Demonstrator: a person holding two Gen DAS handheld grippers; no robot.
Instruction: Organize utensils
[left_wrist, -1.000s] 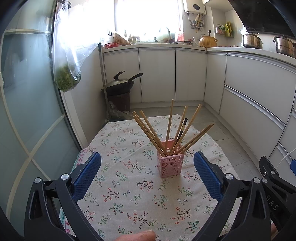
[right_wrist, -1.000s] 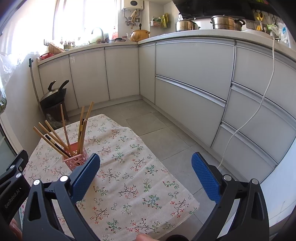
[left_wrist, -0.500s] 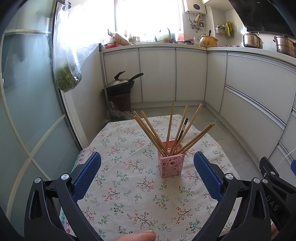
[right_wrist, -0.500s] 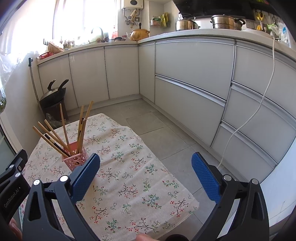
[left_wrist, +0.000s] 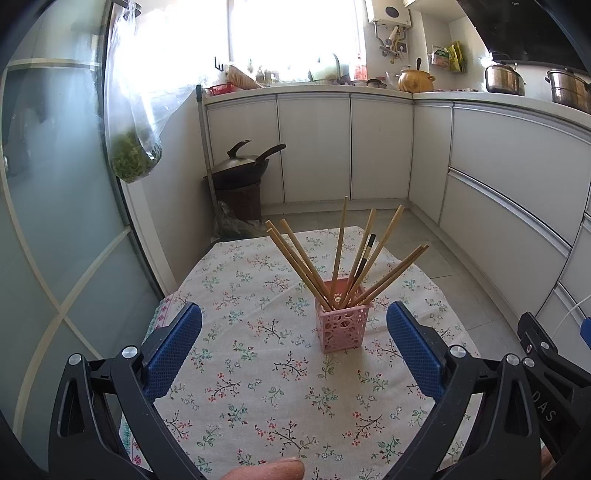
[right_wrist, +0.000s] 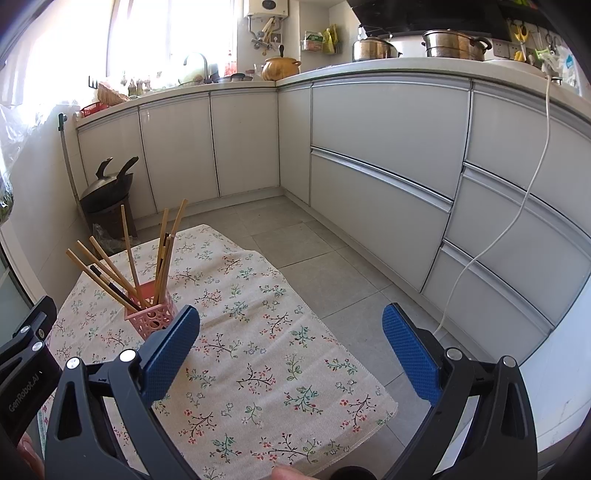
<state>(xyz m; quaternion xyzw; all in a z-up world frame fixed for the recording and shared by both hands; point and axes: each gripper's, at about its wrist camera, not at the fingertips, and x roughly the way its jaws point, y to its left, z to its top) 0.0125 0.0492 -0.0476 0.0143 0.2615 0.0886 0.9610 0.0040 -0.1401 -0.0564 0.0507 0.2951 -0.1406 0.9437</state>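
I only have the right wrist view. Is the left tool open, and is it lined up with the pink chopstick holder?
Observer: Yes. The left tool is open and empty, and the pink chopstick holder stands ahead of it, a bit right of centre, with nothing touching it.
Operator: Anything over on the left that I can't see?
Observer: A clear plastic bag of greens hangs by a frosted glass door.
Operator: How many dark chopsticks are in the holder?
Observer: One dark chopstick shows among the bamboo chopsticks; all of them lean outward in a fan.
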